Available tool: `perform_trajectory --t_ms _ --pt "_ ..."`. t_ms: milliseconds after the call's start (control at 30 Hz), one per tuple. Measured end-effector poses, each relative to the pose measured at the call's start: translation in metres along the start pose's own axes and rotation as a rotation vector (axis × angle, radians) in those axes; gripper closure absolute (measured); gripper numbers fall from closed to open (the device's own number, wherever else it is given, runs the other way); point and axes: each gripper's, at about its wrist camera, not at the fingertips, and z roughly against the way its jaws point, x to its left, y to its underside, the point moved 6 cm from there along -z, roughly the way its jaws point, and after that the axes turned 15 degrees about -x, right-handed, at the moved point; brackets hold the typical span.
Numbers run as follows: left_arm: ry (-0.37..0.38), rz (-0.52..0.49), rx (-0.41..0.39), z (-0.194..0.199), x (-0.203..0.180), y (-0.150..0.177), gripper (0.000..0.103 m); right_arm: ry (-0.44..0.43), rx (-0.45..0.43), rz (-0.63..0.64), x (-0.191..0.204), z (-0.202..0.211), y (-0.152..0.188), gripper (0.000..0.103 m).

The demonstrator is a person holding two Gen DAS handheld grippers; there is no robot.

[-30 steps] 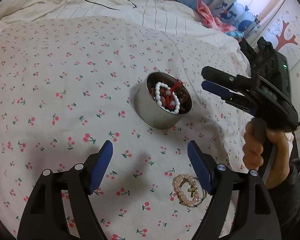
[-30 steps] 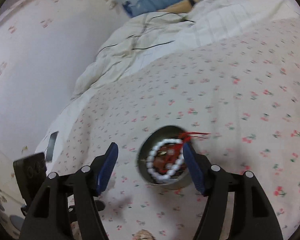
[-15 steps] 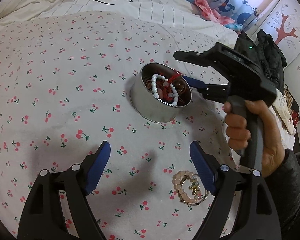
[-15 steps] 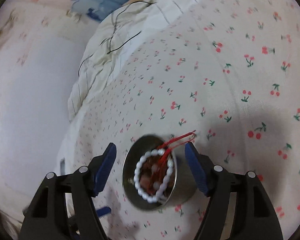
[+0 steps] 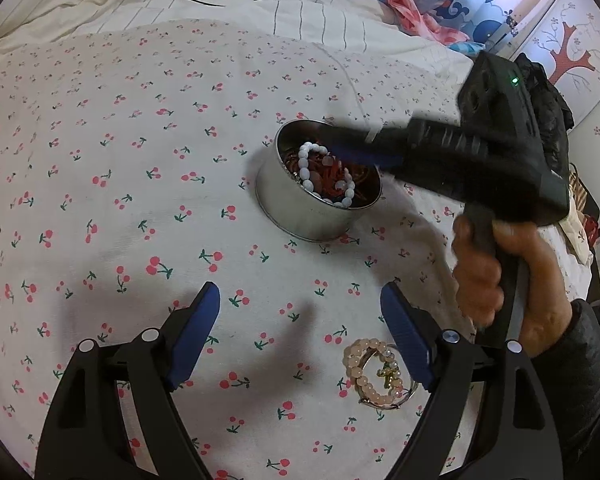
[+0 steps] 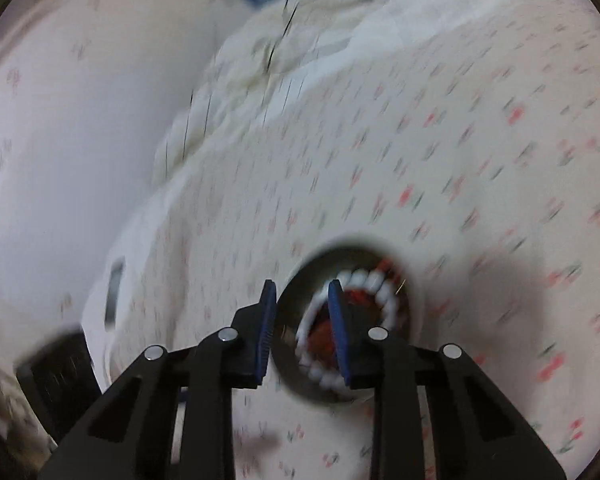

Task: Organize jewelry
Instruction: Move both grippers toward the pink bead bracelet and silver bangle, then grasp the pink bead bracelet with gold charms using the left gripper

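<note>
Jaws of the right gripper, partly parted and empty, straddle the round silver tin's rim above its white bead bracelet, while the left gripper hangs wide open.

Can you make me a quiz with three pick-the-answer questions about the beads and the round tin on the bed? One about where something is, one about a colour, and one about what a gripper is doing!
1. Where is the peach bead bracelet?
A. Inside the tin
B. On the cherry-print sheet near the left gripper's right finger
C. Hanging from the right gripper

2. What colour are the big beads on top in the metal tin?
A. White
B. Green
C. Black

3. How is the left gripper?
A. Shut on a bracelet
B. Shut on the tin
C. Open, holding nothing

Answers:
1 B: the bracelet lies on the cherry-print sheet, outside the tin.
2 A: the white bead bracelet loops over red cord in the tin.
3 C: its blue fingers stand wide apart with only sheet between them, while the right gripper reaches over the tin.
</note>
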Motion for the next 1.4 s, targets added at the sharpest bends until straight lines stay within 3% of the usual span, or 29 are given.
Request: perform_trajectory --t_ms 67,100,133,367,467,567,667,733,900,1000,1167,1267,1333,1400 --pt "-0.007 -0.008 0.006 -0.001 0.001 0.001 0.024 -0.001 0.016 0.035 0.007 -0.002 0.007 0.053" --pt "-0.008 -0.012 0.011 -0.002 0.0 0.001 0.024 -0.009 0.008 0.028 0.009 -0.001 0.006 0.038" --pt "-0.01 -0.015 0.016 -0.002 0.0 0.002 0.024 -0.014 -0.024 0.01 0.011 0.006 0.001 0.032" --pt "-0.043 -0.074 0.061 -0.012 -0.003 0.013 0.023 -0.044 -0.158 -0.009 0.026 0.063 -0.012 0.032" --pt "-0.062 -0.103 0.077 -0.019 -0.005 0.019 0.023 0.087 -0.133 0.101 0.022 0.095 0.017 0.032" --pt "-0.07 -0.137 0.081 -0.025 -0.011 0.024 0.023 0.247 -0.049 0.244 0.007 0.117 0.063 0.032" --pt "-0.074 -0.219 0.081 -0.028 -0.023 0.031 0.023 0.31 -0.008 0.272 -0.009 0.135 0.098 0.032" --pt "-0.066 -0.266 0.079 -0.03 -0.03 0.034 0.029 0.311 0.003 0.243 -0.016 0.138 0.109 0.032" --pt "-0.067 -0.334 0.12 -0.037 -0.037 0.041 0.078 0.3 0.036 0.344 0.001 0.125 0.121 0.033" --pt "-0.074 -0.343 0.142 -0.035 -0.034 0.043 0.089 0.292 0.062 0.399 0.007 0.117 0.129 0.033" --pt "-0.087 -0.381 0.147 -0.033 -0.038 0.048 0.089 0.237 0.07 0.458 0.023 0.113 0.139 0.033" --pt "-0.084 -0.403 0.15 -0.032 -0.043 0.051 0.082 0.23 0.09 0.499 0.028 0.109 0.148 0.034" --pt "-0.072 -0.405 0.156 -0.031 -0.047 0.052 0.075 0.232 0.105 0.516 0.028 0.107 0.152 0.036" --pt "-0.056 -0.42 0.152 -0.028 -0.052 0.052 0.051 0.222 0.112 0.524 0.029 0.107 0.155 0.036"
